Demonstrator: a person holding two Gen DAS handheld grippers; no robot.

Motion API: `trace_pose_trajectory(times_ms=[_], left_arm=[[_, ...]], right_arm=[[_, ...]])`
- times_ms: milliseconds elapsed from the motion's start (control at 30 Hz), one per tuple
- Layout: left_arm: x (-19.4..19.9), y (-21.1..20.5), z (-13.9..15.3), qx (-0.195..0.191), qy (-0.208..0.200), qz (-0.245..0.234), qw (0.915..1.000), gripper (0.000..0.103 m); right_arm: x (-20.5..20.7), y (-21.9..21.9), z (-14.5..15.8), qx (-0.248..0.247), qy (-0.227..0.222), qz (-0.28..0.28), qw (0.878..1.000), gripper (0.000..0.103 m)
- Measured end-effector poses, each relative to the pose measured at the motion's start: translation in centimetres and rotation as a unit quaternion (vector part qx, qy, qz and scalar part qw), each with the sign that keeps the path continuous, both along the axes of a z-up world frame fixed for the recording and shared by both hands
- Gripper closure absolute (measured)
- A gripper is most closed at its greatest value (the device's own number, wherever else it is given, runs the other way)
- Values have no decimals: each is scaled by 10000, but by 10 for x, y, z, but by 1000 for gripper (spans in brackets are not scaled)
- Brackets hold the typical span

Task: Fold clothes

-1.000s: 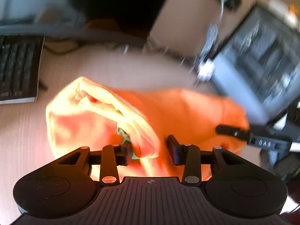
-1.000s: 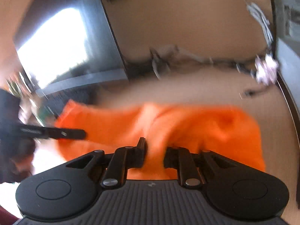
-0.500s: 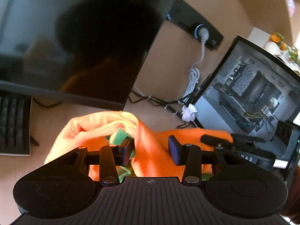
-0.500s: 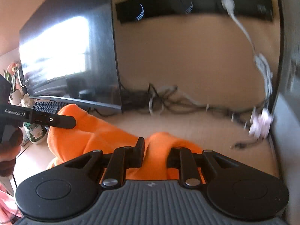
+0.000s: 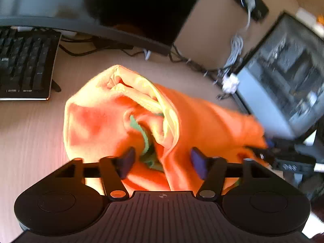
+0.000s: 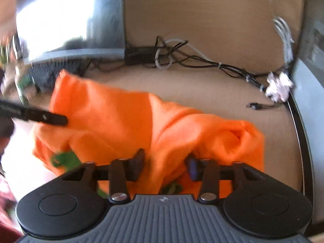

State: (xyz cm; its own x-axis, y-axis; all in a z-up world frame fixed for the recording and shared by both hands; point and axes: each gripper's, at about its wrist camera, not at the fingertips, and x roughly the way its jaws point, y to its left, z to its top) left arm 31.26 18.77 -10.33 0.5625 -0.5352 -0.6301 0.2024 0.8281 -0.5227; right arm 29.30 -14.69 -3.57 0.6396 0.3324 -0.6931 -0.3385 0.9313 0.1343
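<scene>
Two hand-held grippers sit over one orange garment (image 5: 202, 121), which lies bunched on the wooden bench (image 5: 30, 131), approx. in the middle, btwn the keyboard (image 5: 24, 64) on one side and the glass-sided computer case (image 5: 283, 77) on the other.

We see the left hand-held gripper (image 5: 162, 160) with its jaws just opened out: a ridge of orange cloth stands btwn them, but the pads no longer press on it, w/ gaps on both sides. Green lining (image 5: 143, 139) shows in the folds just beside its left finger. The garment's far end is lit pale yellow by sunlight.

We see the right hand-held gripper (image 6: 165, 166) the same way: jaws just parted, moderately wide, a fold of the orange garment (image 6: 121, 121) rising btwn them w/o being pinched. A bit of green (image 6: 64, 160) peeks out at the cloth's near-left edge. In the right wrist view the left tool's finger (image 6: 48, 118) lies against the garment's far-left part.

Behind the cloth we note a monitor (image 6: 70, 20), a tangle of cables (image 6: 182, 58) along the wall, and a small pale object (image 6: 278, 87) near the case. Both views are somewhat blurred.
</scene>
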Motion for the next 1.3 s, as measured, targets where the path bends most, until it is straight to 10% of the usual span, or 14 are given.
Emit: trace_pose_trajectory(times_ms=[167, 300, 367, 533, 633, 900, 967, 1300], left_arm=[[5, 8, 5, -838, 254, 156, 9960, 19], [14, -12, -5, -557, 337, 27, 9979, 21], [15, -21, -11, -254, 375, -48, 9990, 26], [12, -22, -14, -3, 381, -94, 9992, 33], [11, -22, -13, 116, 282, -61, 9995, 33], [2, -22, -25, 521, 233, 14, 9984, 33], [1, -22, -25, 535, 210, 26, 9983, 34], [-4, -13, -13, 441, 155, -71, 9989, 23]], right_arm=[[-30, -36, 23, 1600, 778, -199, 9838, 47], [-32, -51, -18, 3793, 2187, -587, 8971, 42], [-30, -45, -37, 3970, 2464, -838, 8802, 42], [-21, 6, -14, 2246, 1438, -87, 9638, 70], [-23, 31, 22, 1008, 197, 643, 9926, 72], [-22, 39, -17, -490, 496, 943, 9931, 71], [-31, 36, -10, -559, 456, 991, 9925, 58], [3, -19, 67, 1574, -322, 205, 9868, 30]])
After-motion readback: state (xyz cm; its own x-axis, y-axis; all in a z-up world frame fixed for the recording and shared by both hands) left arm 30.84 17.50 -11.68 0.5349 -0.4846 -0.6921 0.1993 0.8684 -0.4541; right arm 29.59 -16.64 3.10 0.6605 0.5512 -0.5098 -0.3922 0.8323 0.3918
